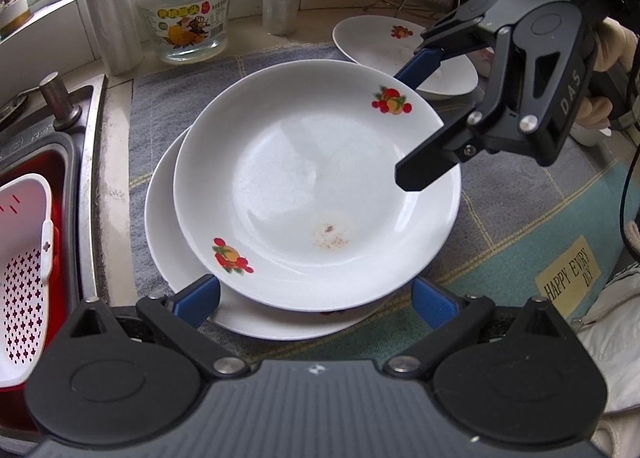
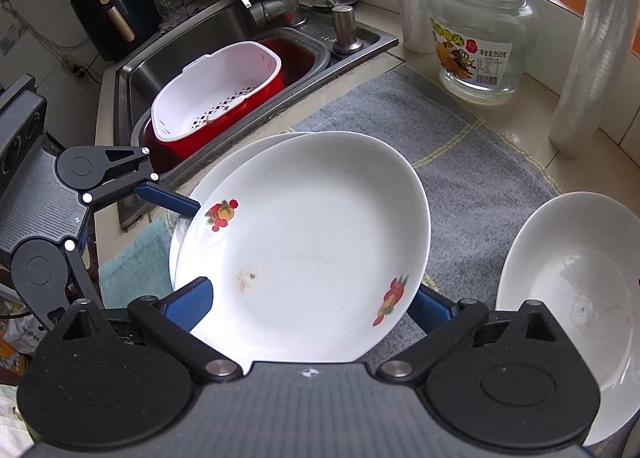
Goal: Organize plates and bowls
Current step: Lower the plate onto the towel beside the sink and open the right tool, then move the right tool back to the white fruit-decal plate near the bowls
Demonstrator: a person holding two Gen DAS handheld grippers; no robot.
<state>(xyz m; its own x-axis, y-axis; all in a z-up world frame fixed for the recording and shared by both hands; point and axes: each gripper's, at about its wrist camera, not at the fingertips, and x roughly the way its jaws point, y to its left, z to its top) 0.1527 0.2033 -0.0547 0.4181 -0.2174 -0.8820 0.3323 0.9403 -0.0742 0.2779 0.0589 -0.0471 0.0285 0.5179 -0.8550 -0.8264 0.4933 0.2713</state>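
Left wrist view: left gripper [image 1: 316, 300] is spread wide, its blue pads either side of the near rim of the top plate [image 1: 304, 182], not pinching it. That plate sits off-centre on a bottom plate [image 1: 168, 234] on the grey cloth [image 1: 168, 98]. Right gripper [image 2: 310, 306] is wide open too, around the top plate's edge. Farther back, another plate [image 1: 372, 38] and a glass jar [image 1: 184, 6].

Both jaws gape wide. The left hand-held gripper [image 1: 316, 298] points forward and level; the right hand-held gripper [image 1: 408, 126] reaches in from the right, angled downward.
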